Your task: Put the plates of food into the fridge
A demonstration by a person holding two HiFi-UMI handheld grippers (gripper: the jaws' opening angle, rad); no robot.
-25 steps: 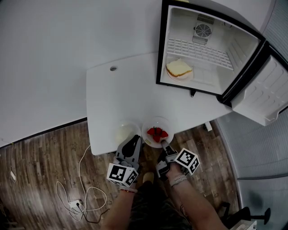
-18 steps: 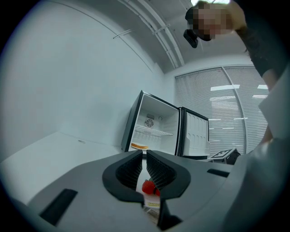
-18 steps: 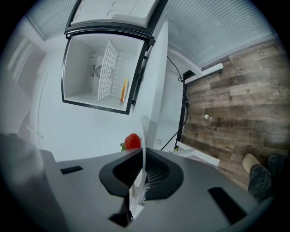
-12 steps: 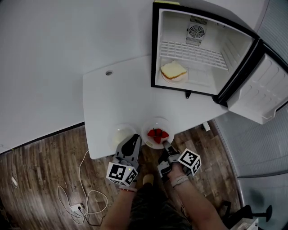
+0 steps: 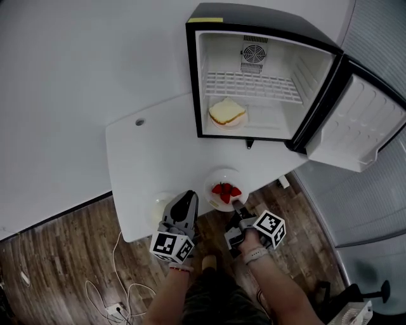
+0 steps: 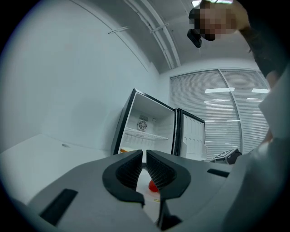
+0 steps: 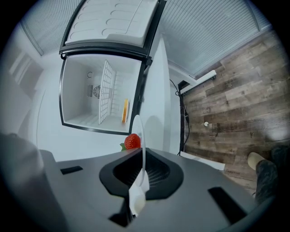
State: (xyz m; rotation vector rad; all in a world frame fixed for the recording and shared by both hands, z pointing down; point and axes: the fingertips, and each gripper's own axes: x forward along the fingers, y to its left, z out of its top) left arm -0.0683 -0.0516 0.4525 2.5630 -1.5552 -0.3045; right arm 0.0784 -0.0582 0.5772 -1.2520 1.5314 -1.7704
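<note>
right fingers point(image 7: 158, 174) have just clenched on the strawberry plate point(image 5: 219, 176) rim; left fingers point(image 6: 129, 170) nearly together, holding nothing

The fridge point(image 5: 254, 19) is standing at the far side of the table point(image 5: 158, 152), with its door point(image 5: 358, 120) hanging open to the right. A plate with a sandwich point(image 5: 227, 113) is sitting inside the fridge, under the shelf point(image 5: 250, 82). Two more plates are lining up by the table's near edge, the plate of strawberries point(image 5: 219, 181) on the right and the other plate point(image 5: 158, 206) on the left. The left tool point(image 5: 188, 197) is pointing between them. The right tool point(image 5: 237, 206) is touching the strawberry plate's near edge.
</note>
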